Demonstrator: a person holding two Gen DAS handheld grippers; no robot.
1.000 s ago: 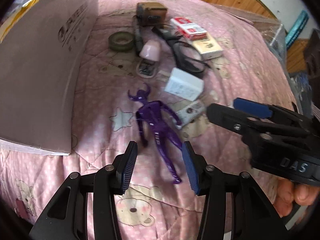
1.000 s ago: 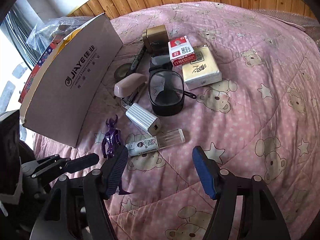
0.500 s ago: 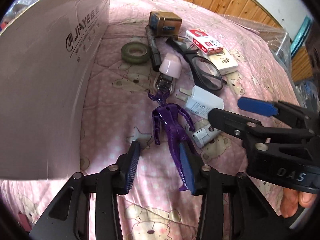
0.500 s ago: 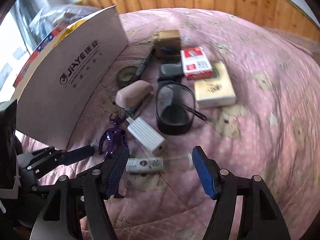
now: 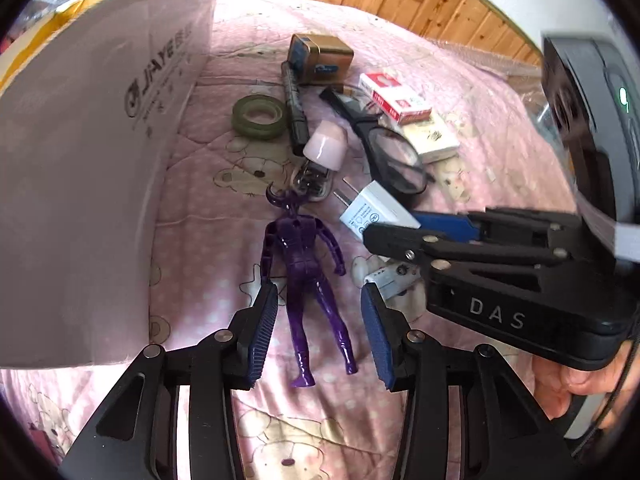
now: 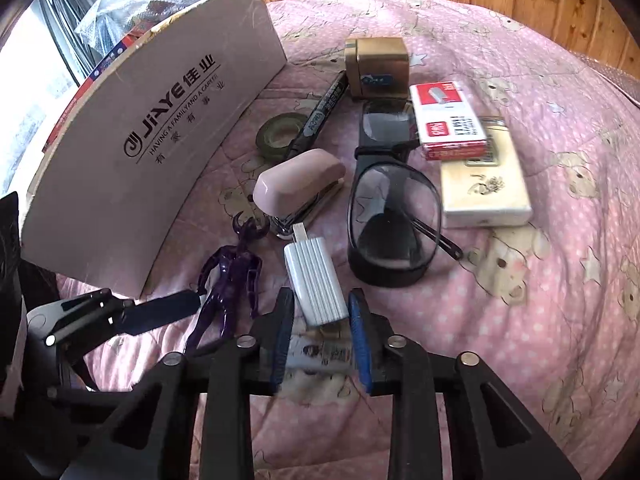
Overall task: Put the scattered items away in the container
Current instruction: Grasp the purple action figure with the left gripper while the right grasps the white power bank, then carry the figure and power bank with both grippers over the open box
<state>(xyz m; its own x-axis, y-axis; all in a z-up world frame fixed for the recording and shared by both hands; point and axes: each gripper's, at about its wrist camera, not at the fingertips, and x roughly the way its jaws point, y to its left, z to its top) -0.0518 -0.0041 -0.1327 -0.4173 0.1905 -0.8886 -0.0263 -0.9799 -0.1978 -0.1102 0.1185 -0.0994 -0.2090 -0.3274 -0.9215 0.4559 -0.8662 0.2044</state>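
The cardboard box (image 6: pixel 132 152) stood at far left on the pink quilt (image 6: pixel 520 300). The left gripper (image 5: pixel 318 334) was spread wide, astride the purple figure's (image 5: pixel 308 268) legs without contact. The right gripper (image 6: pixel 320 336) was narrowed about the white charger's (image 6: pixel 316 280) near end; contact could not be confirmed.

Black gripper (image 5: pixel 320 332), blue ribbed pads (image 5: pixel 262 330)

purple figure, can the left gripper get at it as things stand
Probably yes: the left gripper is open with the purple figure's legs between its fingers, nothing lying on top. The right gripper hovers beside it.
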